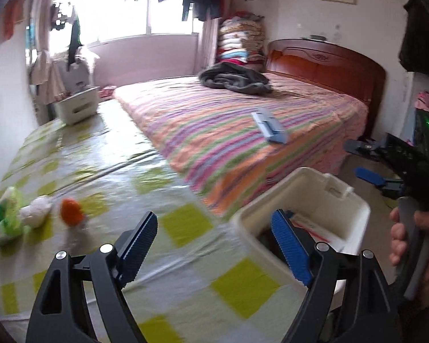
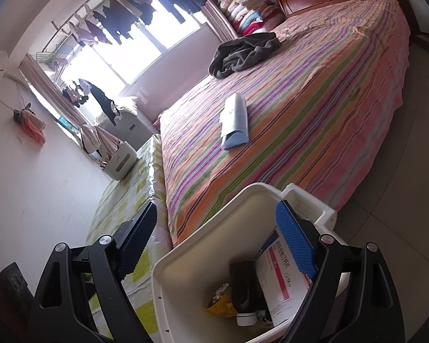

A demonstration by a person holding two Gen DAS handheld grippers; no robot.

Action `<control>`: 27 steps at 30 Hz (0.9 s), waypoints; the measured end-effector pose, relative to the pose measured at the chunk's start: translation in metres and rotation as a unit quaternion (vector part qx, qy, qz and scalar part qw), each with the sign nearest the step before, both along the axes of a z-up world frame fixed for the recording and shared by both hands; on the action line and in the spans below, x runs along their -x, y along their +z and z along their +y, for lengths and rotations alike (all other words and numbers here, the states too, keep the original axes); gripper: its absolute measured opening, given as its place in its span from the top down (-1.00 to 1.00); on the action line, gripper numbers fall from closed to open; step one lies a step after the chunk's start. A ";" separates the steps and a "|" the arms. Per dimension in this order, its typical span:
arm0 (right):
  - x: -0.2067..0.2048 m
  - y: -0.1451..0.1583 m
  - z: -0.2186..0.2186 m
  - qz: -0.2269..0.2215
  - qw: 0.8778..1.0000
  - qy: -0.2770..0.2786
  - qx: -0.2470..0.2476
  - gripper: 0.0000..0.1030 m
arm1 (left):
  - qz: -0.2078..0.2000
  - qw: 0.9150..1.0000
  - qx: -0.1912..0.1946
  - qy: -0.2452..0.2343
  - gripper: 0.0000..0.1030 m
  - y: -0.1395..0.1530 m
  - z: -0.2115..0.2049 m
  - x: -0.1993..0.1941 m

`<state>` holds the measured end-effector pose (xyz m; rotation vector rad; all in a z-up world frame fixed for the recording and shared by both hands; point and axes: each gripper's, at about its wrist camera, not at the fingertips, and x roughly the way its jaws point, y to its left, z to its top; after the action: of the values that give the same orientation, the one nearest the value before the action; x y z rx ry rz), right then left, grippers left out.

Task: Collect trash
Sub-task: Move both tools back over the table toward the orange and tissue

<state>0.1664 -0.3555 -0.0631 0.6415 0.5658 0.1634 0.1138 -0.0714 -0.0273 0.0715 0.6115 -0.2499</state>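
A white trash bin [image 2: 191,245] stands beside the bed, also in the left wrist view [image 1: 323,197]. It holds a white-and-red box [image 2: 280,280], a yellow wrapper [image 2: 220,304], a dark item and a white cap. My right gripper [image 2: 214,243] is open and empty above the bin. My left gripper [image 1: 217,248] is open and empty over the green-checked table [image 1: 128,171]. On that table, at the left, lie a green packet [image 1: 5,217], a white wad [image 1: 37,210] and an orange piece [image 1: 71,211]. A light blue box [image 1: 270,125] lies on the bed.
The striped bed [image 2: 300,108] carries a dark garment [image 2: 243,51] and a stack of folded bedding [image 1: 240,40] by the wooden headboard. A white appliance [image 1: 77,104] stands at the table's far end. Laundry hangs by the window. The right gripper [image 1: 366,161] shows at the right.
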 end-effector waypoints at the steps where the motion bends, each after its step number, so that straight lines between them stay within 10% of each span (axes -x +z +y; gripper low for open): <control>1: -0.001 0.000 0.003 0.000 1.000 0.002 0.001 -0.62 | -0.001 1.000 -0.003 0.011 -0.55 0.000 0.010 0.000; 27: -0.019 0.011 0.155 -0.010 0.989 0.141 0.044 -0.62 | 0.013 0.978 0.020 0.209 -0.55 -0.007 0.222 0.010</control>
<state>0.1851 -0.2005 -0.0518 0.4713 0.6406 0.4083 0.1037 0.1510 -0.0341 -0.0988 0.6332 0.1444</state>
